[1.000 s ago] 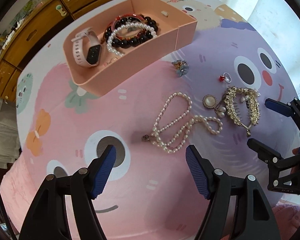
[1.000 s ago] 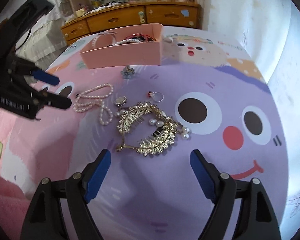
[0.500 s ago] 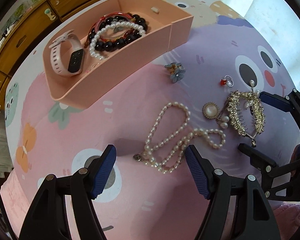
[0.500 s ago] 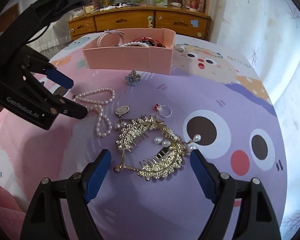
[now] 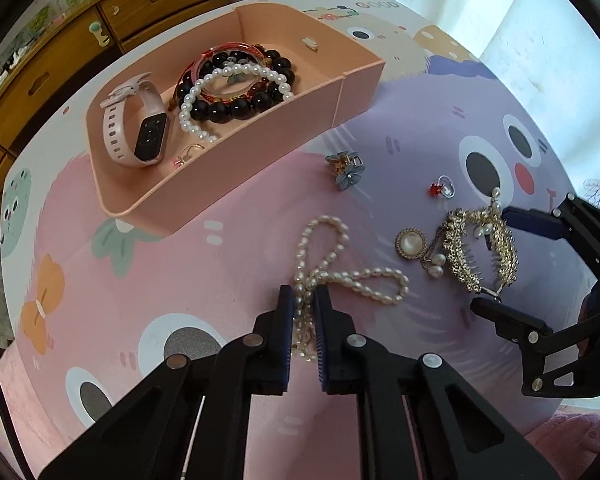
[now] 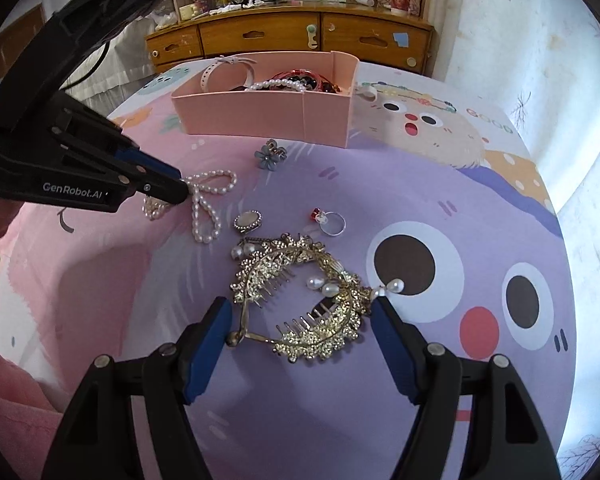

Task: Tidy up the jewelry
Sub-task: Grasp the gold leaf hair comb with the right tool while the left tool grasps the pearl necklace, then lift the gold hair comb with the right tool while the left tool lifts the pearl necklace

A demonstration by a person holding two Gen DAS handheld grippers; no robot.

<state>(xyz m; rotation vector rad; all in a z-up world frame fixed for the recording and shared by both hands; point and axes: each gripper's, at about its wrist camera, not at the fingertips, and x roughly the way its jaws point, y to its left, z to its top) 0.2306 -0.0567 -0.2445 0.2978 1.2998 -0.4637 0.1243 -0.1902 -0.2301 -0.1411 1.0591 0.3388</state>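
My left gripper (image 5: pixel 303 300) is shut on the pearl necklace (image 5: pixel 348 276), which lies on the cartoon tablecloth; the necklace also shows in the right wrist view (image 6: pixel 208 204) with the left gripper (image 6: pixel 182 194) pinching it. My right gripper (image 6: pixel 300 320) is open, its blue pads on either side of the gold hair comb (image 6: pixel 304 292), low over the cloth. The comb (image 5: pixel 480 248) and right gripper (image 5: pixel 496 260) also show in the left wrist view. The pink tray (image 5: pixel 260 136) holds a pink watch (image 5: pixel 136 128), bead bracelets (image 5: pixel 236 88) and a small ring.
Loose on the cloth lie a blue flower clip (image 5: pixel 346 166), a red-stone ring (image 5: pixel 442 189) and a round pearl brooch with drops (image 5: pixel 411 243). A wooden drawer chest (image 6: pixel 292 36) stands behind the table. The table edge is near at the front.
My left gripper moved forward and shut on the pearl necklace. My right gripper advanced so that its open fingers now straddle the gold hair comb.
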